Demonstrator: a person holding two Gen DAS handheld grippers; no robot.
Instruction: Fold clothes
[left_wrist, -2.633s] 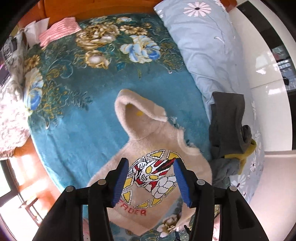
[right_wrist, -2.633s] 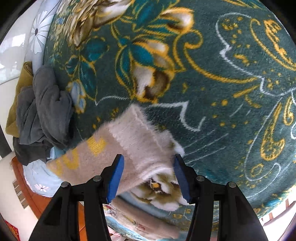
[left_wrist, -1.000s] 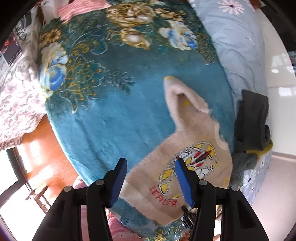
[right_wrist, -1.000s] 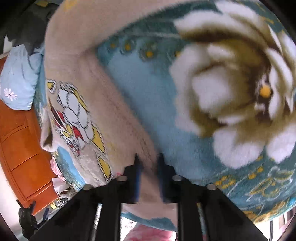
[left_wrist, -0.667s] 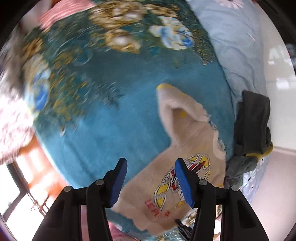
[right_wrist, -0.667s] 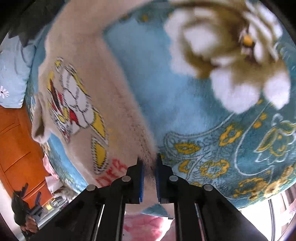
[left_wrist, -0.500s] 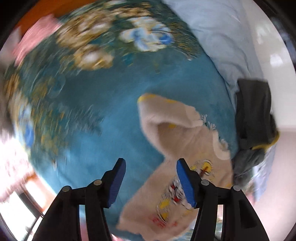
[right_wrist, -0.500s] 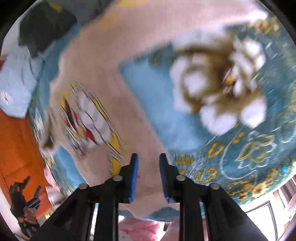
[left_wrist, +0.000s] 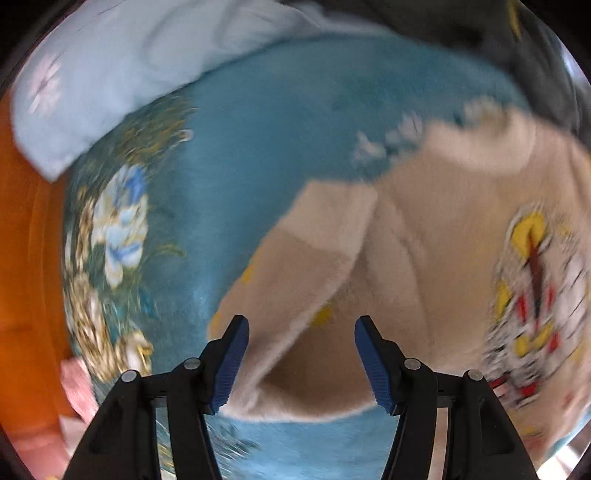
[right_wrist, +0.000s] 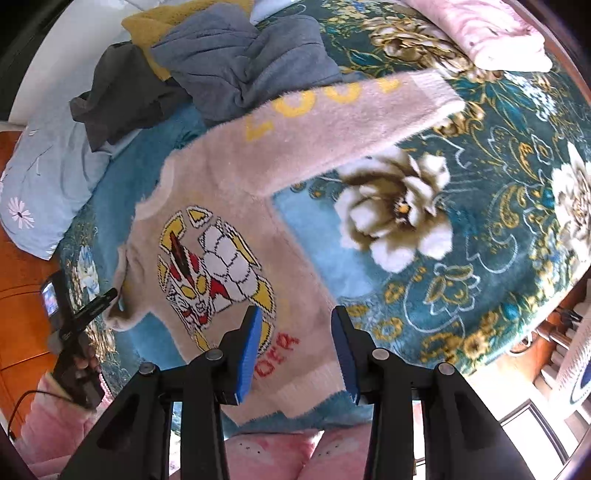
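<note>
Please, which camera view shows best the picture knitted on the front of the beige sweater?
The right wrist view. There the picture on the sweater is sharp and whole, with red letters below it. In the left wrist view the picture sits blurred at the right edge, only partly readable.

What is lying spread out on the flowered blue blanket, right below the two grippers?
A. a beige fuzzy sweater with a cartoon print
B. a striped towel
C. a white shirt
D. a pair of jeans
A: the beige fuzzy sweater lies flat on the blanket, cartoon print up, one sleeve stretched out.
</note>
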